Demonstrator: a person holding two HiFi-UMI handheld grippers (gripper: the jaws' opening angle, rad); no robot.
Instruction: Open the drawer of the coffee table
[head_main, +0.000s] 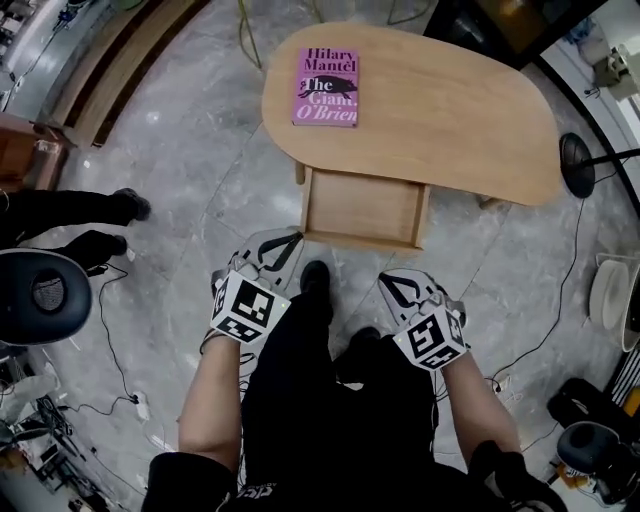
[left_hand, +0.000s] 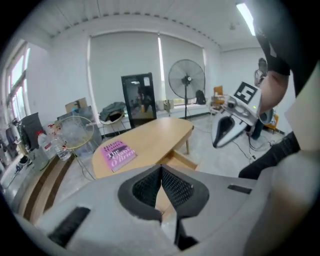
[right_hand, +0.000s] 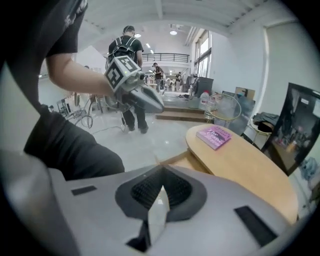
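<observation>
The oval wooden coffee table (head_main: 450, 110) stands in front of me with its drawer (head_main: 365, 207) pulled out towards my feet; the drawer looks empty inside. A pink book (head_main: 327, 87) lies on the tabletop's left end. My left gripper (head_main: 285, 245) hangs shut and empty above the floor, short of the drawer's left front corner. My right gripper (head_main: 397, 283) is likewise shut and empty, short of the right corner. In the left gripper view the shut jaws (left_hand: 161, 175) point at the drawer (left_hand: 180, 161), with the right gripper (left_hand: 223, 132) alongside. The right gripper view shows its shut jaws (right_hand: 161, 187).
Someone's black shoes (head_main: 125, 205) stand on the marble floor at left, near a black round stool (head_main: 45, 295). A lamp base (head_main: 577, 165) and cables lie right of the table. A standing fan (left_hand: 186, 80) and a black cabinet (left_hand: 138, 100) are beyond the table.
</observation>
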